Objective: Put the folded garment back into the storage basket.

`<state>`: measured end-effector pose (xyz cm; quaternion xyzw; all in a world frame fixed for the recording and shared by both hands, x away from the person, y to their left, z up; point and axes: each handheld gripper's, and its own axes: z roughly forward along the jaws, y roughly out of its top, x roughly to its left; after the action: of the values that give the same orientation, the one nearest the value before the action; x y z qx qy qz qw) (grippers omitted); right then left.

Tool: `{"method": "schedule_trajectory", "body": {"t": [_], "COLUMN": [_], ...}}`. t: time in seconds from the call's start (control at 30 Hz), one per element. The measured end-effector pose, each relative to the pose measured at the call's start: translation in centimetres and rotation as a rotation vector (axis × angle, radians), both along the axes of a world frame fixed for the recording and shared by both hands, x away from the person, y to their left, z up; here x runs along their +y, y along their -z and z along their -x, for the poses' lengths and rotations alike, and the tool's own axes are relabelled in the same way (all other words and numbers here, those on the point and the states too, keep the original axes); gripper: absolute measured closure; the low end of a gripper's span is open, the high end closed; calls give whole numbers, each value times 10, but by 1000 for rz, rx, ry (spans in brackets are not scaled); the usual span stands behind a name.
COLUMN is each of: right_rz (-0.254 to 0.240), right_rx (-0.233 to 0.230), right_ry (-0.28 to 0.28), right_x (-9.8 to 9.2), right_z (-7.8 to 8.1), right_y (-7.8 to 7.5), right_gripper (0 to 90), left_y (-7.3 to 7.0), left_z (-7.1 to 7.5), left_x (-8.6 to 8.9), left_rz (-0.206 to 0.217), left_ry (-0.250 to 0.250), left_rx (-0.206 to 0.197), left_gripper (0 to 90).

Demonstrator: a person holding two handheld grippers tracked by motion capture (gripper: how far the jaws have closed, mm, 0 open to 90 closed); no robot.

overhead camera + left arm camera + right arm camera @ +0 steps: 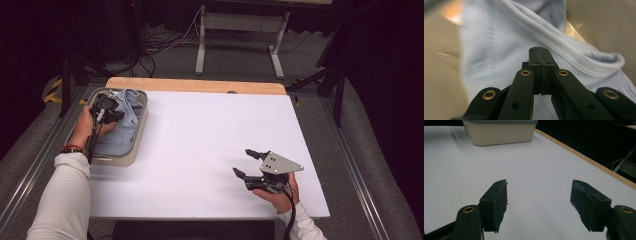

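Jaws of the left gripper (540, 53) are seen pressed together over pale blue cloth (499, 50) inside the beige bin (137, 145); whether fabric is pinched cannot be told. Well apart from the bin, the right gripper (539, 200) is held open above the white table (210, 135).

High view above the near edge, facing forward and down over the white surface (210, 145), left gripper view pressed close to pale blue cloth (499, 50), right gripper view low, facing the beige tub (501, 132), shared with the high view.

Bin (499, 135) cut off by top edge, right gripper view. Bin wall (439, 62) blurred at left, left gripper view. Whether shut left gripper (540, 53) pinches cloth (499, 45): unclear.
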<state>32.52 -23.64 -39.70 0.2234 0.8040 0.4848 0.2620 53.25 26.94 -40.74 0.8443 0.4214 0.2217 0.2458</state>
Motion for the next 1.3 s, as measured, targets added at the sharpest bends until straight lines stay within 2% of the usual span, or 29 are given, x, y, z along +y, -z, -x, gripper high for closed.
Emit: {"method": "schedule_trajectory", "body": {"t": [0.03, 0.1, 0.17, 0.23, 0.27, 0.3, 0.37, 0.53, 0.57, 0.63, 0.8, 0.87, 0.93, 1.0, 1.1, 1.13, 1.17, 1.27, 1.3], "right_rz": [0, 3, -1, 2, 0, 0, 5, 6, 6, 13, 19, 22, 24, 23, 21, 22, 24, 27, 29], "right_rx": [0, -2, -3, -4, -4, -4, -2, 5, 5, 8, 12, 9, 6, 8, 11, 12, 12, 15, 14], "right_ry": [-1, -1, 2, 4, 4, 6, 8, 8, 8, 9, 7, 6, 6, 6, 2, 1, -1, -7, -6], "right_x": [0, 0, -1, -1, -2, -2, -2, -2, -2, -2, -2, -2, -2, -2, -1, -1, 0, 1, 1], "right_z": [0, 1, 1, 1, 1, 1, 0, -1, -1, 0, -1, 0, 0, 0, -1, -1, -1, -1, -1], "right_y": [0, 0, 0, 0, -1, -1, 0, 1, 1, 1, 2, 2, 2, 2, 3, 3, 3, 4, 4], "right_gripper": [307, 307, 307, 307, 307, 307, 307, 307, 307, 307, 307, 307, 307, 307, 307, 307, 307, 307, 307], "left_y": [-2, -6, -6, -7, -6, -7, -6, 1, 1, 7, 13, 12, 10, 7, 1, -1, -2, -6, -6], "left_z": [2, 3, 5, 5, 6, 7, 6, 2, 2, -1, -3, -4, -2, 0, 3, 4, 6, 8, 9], "left_x": [3, 10, 16, 22, 23, 24, 22, 20, 20, 17, 14, 14, 14, 15, 17, 18, 17, 15, 14], "left_rz": [13, 7, 16, -6, 20, 28, 5, -4, -4, -10, -13, -23, -9, -3, 35, 32, 47, 36, 51], "left_ry": [-8, -36, -58, -77, -87, -89, -94, -111, -111, -106, -113, -111, -118, -121, -133, -130, -130, -106, -96], "left_rx": [-7, -34, -29, -33, -21, -19, -4, 51, 51, 89, 105, 95, 86, 49, 0, -20, -22, -35, -29], "left_gripper": [893, 887, 884, 886, 886, 886, 889, 895, 896, 897, 897, 897, 897, 897, 896, 896, 896, 896, 897]}}
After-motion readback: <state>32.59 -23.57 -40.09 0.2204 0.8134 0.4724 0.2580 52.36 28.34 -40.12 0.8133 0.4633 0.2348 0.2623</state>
